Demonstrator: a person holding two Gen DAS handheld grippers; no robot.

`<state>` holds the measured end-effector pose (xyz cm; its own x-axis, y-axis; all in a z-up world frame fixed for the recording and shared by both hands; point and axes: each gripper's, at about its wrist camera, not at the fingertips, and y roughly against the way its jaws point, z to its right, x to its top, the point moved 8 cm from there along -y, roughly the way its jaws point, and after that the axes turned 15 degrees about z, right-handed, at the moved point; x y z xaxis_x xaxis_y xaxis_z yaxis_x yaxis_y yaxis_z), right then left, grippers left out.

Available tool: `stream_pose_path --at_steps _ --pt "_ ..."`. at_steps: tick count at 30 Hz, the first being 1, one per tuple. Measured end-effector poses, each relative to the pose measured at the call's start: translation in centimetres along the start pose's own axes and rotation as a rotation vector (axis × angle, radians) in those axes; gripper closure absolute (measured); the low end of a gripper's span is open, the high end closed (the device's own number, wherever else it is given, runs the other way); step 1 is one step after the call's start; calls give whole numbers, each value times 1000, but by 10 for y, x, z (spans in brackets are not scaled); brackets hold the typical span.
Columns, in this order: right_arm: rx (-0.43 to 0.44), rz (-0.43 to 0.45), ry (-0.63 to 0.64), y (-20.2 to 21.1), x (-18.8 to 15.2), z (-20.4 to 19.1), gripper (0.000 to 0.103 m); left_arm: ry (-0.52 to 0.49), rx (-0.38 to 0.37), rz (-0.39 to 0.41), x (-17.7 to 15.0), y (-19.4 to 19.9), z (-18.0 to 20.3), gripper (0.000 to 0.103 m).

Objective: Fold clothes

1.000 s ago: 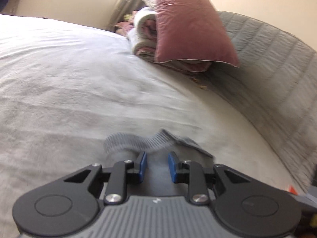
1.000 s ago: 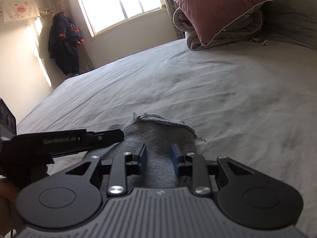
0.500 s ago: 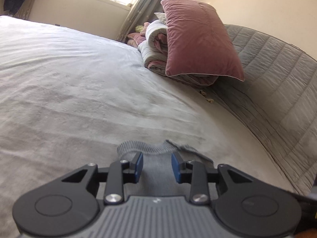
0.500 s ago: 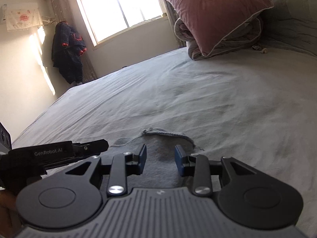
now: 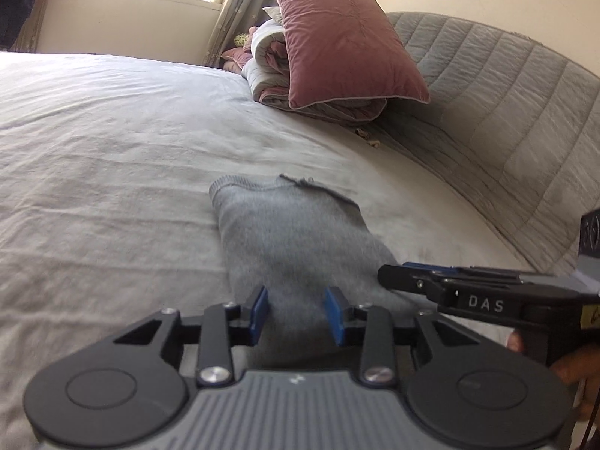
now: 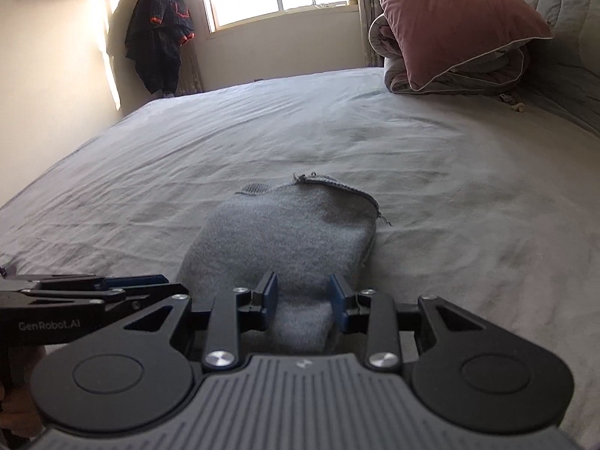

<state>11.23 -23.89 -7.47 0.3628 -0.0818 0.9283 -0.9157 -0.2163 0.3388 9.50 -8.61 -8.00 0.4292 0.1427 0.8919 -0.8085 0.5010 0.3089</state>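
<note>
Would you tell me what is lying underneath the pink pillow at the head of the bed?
The pink pillow rests on a rolled or folded quilt, grey outside with pink showing in its folds. The quilt lies on the bed sheet. Anything beneath or behind the quilt is hidden.

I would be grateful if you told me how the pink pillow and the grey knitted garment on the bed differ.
The pink pillow is plump and stands propped on a rolled quilt; the grey knitted garment lies low and folded on the sheet. The pillow sits far off by the headboard, while the garment lies right in front of both claws. The pillow looks smooth and the garment fuzzy. Both are soft textiles on the bed.
</note>
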Motion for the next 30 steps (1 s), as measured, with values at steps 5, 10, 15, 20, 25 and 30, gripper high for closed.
stream_pose_path --at_steps 5,10,15,20,25,30 --pt "-27 -62 55 17 -17 6 68 -53 14 -77 -22 14 7 67" --pt "-43 -99 40 35 -23 16 68 -101 45 -159 -37 22 11 64" --pt "-44 -141 -69 47 -29 25 53 -148 83 -225 -33 24 15 46" --pt "5 -165 -285 47 -35 28 42 -158 69 -235 -18 20 10 22" --pt "59 -154 -468 42 -33 25 40 -28 33 -203 1 7 -13 19" --pt "95 -139 -619 35 -30 19 40 160 44 -175 8 -24 -42 19"
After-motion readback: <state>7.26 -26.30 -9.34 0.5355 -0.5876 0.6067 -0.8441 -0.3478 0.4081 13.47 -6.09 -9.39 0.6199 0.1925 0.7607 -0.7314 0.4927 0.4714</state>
